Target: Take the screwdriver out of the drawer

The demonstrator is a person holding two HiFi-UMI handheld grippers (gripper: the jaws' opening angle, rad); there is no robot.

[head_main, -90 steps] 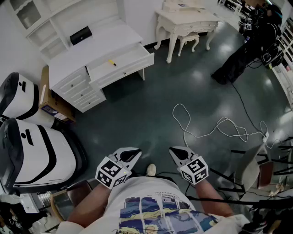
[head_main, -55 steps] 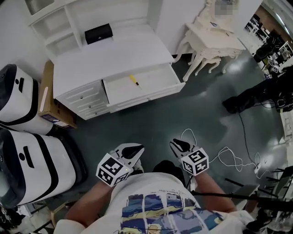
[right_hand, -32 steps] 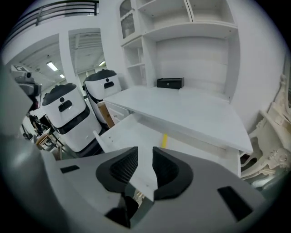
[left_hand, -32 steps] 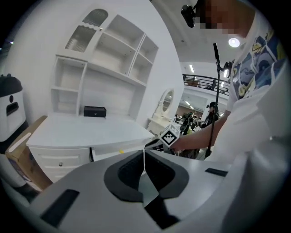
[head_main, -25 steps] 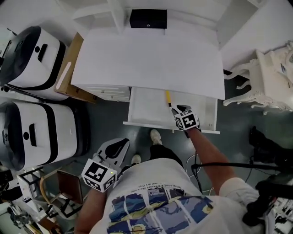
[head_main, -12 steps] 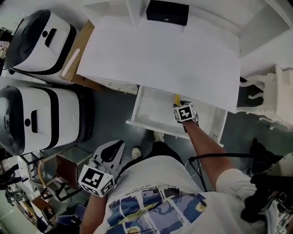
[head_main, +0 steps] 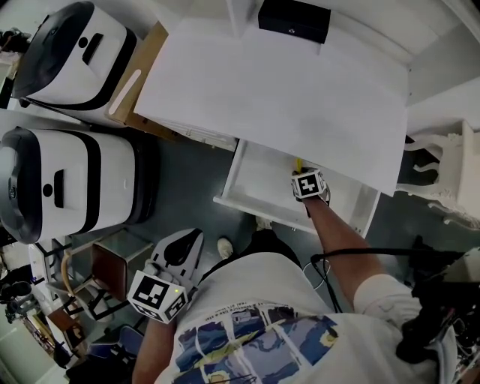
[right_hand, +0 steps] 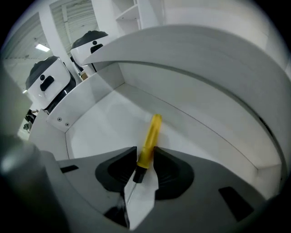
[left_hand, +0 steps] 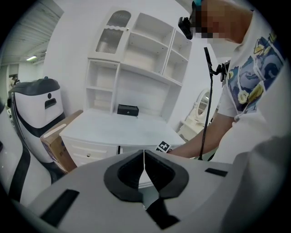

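Observation:
A screwdriver (right_hand: 148,141) with a yellow handle and a black collar lies in the open white drawer (head_main: 255,210) under the desk top (head_main: 277,97). My right gripper (right_hand: 145,157) points steeply down into the drawer. Its jaws have just been closing, and their tips now press on both sides of the handle. From the head view only a bit of the yellow handle (head_main: 298,164) shows past the right gripper (head_main: 301,172). My left gripper (head_main: 184,244) hangs shut and empty beside my torso, away from the drawer; in its own view the left gripper (left_hand: 144,157) faces the desk (left_hand: 113,129).
Two white machines with black bands (head_main: 67,172) stand left of the desk, and a cardboard box (head_main: 135,82) leans between them and it. A black box (head_main: 294,19) sits at the back of the desk. A chair (head_main: 97,277) is at lower left, an ornate white table (head_main: 450,172) at right.
The right gripper has gone from above the drawer's front down into the drawer and onto the screwdriver. The left gripper has stayed low beside my torso.

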